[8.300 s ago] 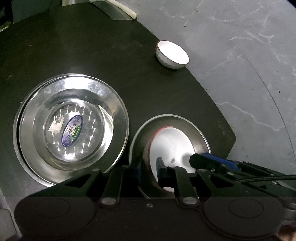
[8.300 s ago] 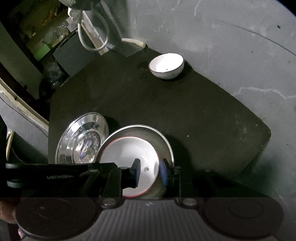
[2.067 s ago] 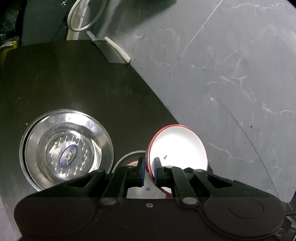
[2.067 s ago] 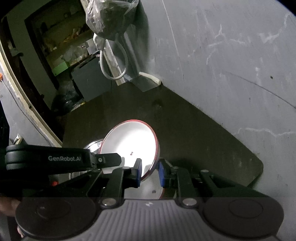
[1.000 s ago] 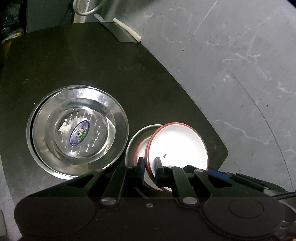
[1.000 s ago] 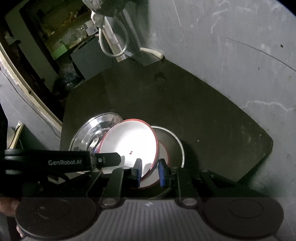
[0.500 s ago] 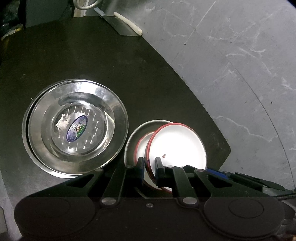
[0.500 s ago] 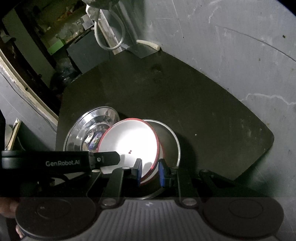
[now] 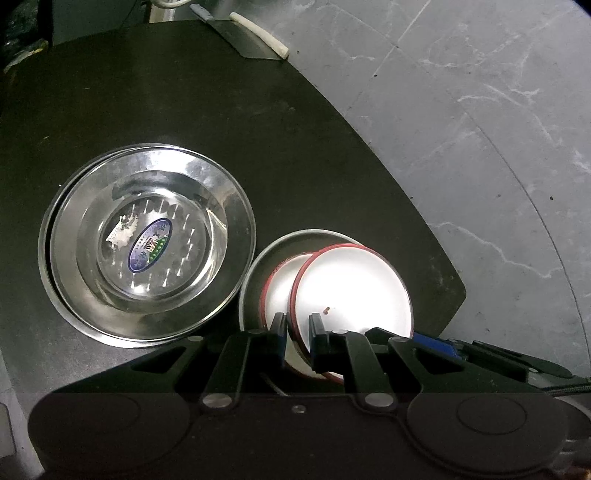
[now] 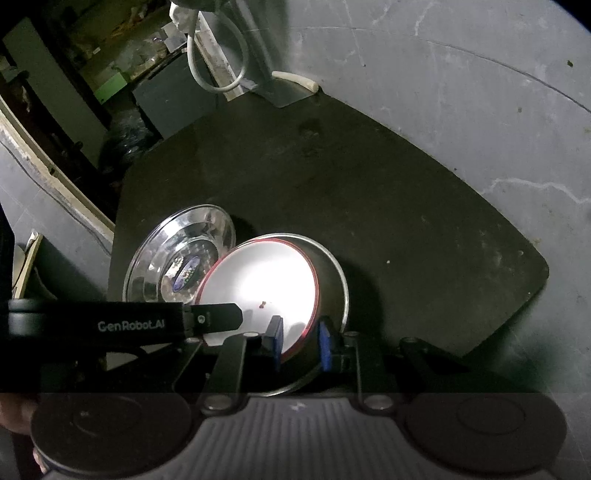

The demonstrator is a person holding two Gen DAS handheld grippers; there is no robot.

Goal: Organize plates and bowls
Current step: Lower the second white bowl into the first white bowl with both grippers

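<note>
On the grey marbled floor, a dark mat with rounded corners is lying, and all the dishes are sitting on it. Toward its left side in the left wrist view, a stack of two wide stainless steel plates is resting flat, the upper one carrying an oval blue sticker at its centre. Just beside the stack, rim almost touching rim, a smaller steel bowl is sitting with a red-rimmed white plate lying inside it.

Over that bowl, a second red-rimmed white plate is hanging tilted, its lower edge dipping into the bowl and overlapping the plate beneath. The left gripper is pinching this upper plate at its near rim, one blue-padded finger on each face, the gap between them no wider than the plate's edge. The right gripper is straddling the opposite rim of the same plate; its pads are standing a little wider than the rim, and whether they are actually pressing on it is hard to say from this angle. A small dark speck is showing on the plate's white face.

At the mat's far edge, a cleaver with a pale handle is lying partly on the floor.
</note>
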